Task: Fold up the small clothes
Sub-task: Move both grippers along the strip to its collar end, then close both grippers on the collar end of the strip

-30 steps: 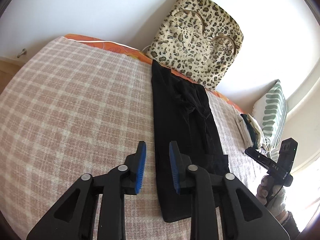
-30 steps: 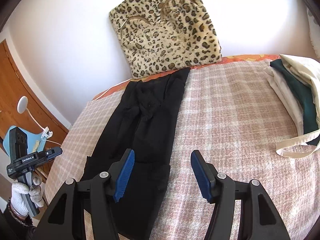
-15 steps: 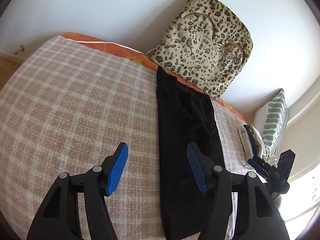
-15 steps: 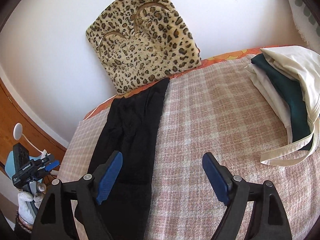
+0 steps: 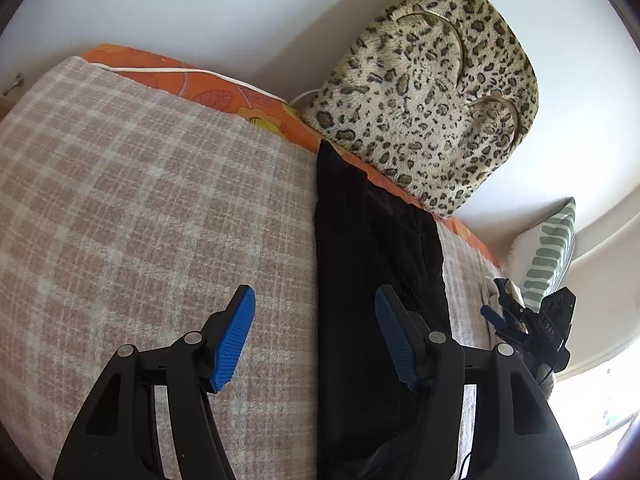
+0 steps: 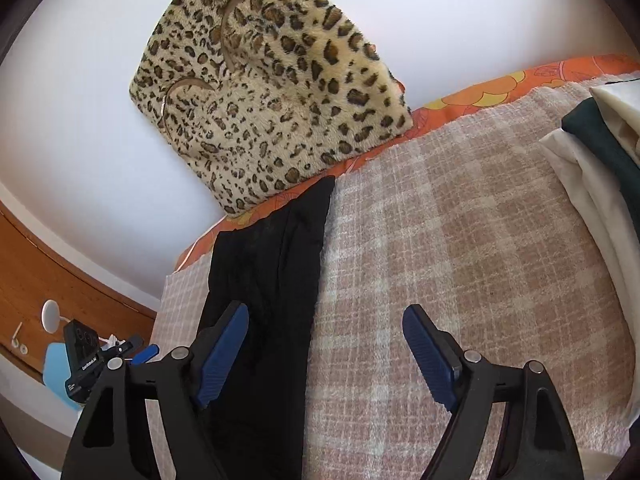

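Black garment [image 5: 372, 264] lies long on the bed [image 5: 140, 200]; left hand-held gripper [image 5: 316, 340] released astride its left edge, right hand-held gripper [image 6: 326, 354] closing, empty, astride its right edge

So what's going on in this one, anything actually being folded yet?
Not yet. A person holds a gripper in each hand over a bed with a checked blanket. A long black garment lies flat on it, running toward a leopard-print cushion at the wall. The left gripper is open and empty above the garment's edge. The right gripper is empty too, its jaws closing slightly. Folded clothes sit off to the side.
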`<state>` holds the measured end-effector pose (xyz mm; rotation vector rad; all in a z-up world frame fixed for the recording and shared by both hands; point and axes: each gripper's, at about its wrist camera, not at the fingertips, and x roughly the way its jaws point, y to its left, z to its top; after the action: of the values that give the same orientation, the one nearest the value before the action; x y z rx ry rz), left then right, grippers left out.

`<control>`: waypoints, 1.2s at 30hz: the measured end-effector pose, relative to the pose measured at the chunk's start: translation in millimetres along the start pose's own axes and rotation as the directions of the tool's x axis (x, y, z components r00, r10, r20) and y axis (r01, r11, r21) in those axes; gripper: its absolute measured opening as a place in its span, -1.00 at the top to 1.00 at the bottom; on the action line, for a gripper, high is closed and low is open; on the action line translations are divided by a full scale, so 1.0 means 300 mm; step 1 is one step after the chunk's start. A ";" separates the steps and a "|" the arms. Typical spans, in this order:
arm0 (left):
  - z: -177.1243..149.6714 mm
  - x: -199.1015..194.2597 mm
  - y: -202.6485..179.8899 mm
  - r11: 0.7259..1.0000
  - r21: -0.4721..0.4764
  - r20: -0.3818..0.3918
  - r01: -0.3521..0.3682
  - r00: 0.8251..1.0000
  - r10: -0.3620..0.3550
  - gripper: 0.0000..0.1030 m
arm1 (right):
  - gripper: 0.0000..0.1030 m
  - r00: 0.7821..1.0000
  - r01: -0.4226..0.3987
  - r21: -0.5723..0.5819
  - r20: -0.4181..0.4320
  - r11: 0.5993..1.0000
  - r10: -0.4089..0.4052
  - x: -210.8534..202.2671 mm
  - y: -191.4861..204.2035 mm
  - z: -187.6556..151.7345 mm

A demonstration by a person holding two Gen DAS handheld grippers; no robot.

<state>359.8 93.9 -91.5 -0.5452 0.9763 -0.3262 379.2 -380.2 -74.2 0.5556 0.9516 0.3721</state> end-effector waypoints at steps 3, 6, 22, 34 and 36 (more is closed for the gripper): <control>0.072 0.079 -0.027 0.998 0.056 -0.042 0.006 0.999 -0.004 -0.20 | -0.45 0.999 -0.025 -0.012 -0.037 1.000 0.024 0.084 0.001 0.086; 0.133 0.148 -0.048 0.996 0.094 -0.050 0.011 0.999 -0.006 -0.20 | -0.33 0.998 -0.037 -0.001 -0.050 0.999 0.037 0.168 -0.001 0.151; 0.302 0.423 -0.006 0.996 0.070 -0.041 0.046 0.998 -0.044 -0.20 | 0.57 0.989 -0.049 -0.058 -0.146 0.997 0.040 0.495 0.027 0.316; 0.323 0.455 -0.059 0.987 0.164 -0.009 0.002 1.000 0.000 -0.14 | 0.38 0.992 0.038 -0.109 -0.116 0.993 -0.051 0.519 0.043 0.351; 0.339 0.463 -0.055 0.991 0.136 -0.016 0.019 1.000 -0.017 -0.14 | 0.25 0.993 0.005 -0.095 -0.117 0.995 -0.017 0.507 0.034 0.358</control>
<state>519.1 40.9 -133.2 -0.4283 0.9559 -0.4103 550.4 -321.5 -119.1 0.4455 1.0448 0.4417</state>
